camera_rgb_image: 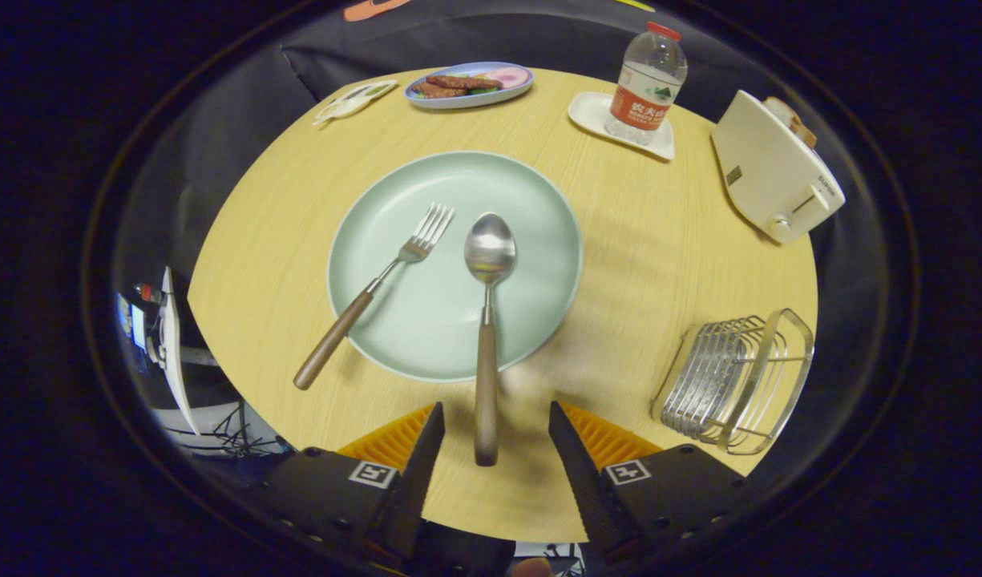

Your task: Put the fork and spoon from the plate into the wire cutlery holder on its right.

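A pale green plate (539, 208) lies in the middle of the wooden table. On it rest a fork (378, 280) and a spoon (487, 320), both with brown wooden handles that stick out over the plate's near rim. The fork slants to the left; the spoon points straight back at me. My gripper (495, 421) is open, and the end of the spoon's handle lies between its fingertips, touched by neither finger. The wire cutlery holder (735, 377) stands to the right of the plate, just beyond my right finger.
A white toaster (775, 180) stands at the far right. A water bottle (647, 84) sits on a small white tray (595, 112) behind the plate. A blue plate of food (468, 84) and a small white dish (354, 100) lie at the far edge.
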Action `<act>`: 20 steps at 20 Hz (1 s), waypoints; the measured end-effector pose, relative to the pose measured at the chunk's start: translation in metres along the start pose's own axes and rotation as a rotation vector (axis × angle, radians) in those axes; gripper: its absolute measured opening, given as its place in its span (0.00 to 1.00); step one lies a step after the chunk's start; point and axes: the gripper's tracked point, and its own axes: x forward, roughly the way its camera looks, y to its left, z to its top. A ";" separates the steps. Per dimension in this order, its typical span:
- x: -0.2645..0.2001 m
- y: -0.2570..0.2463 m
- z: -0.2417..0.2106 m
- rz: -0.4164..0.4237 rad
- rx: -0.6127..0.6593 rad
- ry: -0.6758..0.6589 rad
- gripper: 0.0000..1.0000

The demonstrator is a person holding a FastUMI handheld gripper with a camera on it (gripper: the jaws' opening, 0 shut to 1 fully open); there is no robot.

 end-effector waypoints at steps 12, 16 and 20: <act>0.012 0.011 0.000 0.058 0.046 0.091 0.05; -0.018 0.014 0.007 0.097 0.083 0.039 0.01; -0.058 0.019 0.010 0.146 0.111 -0.006 0.01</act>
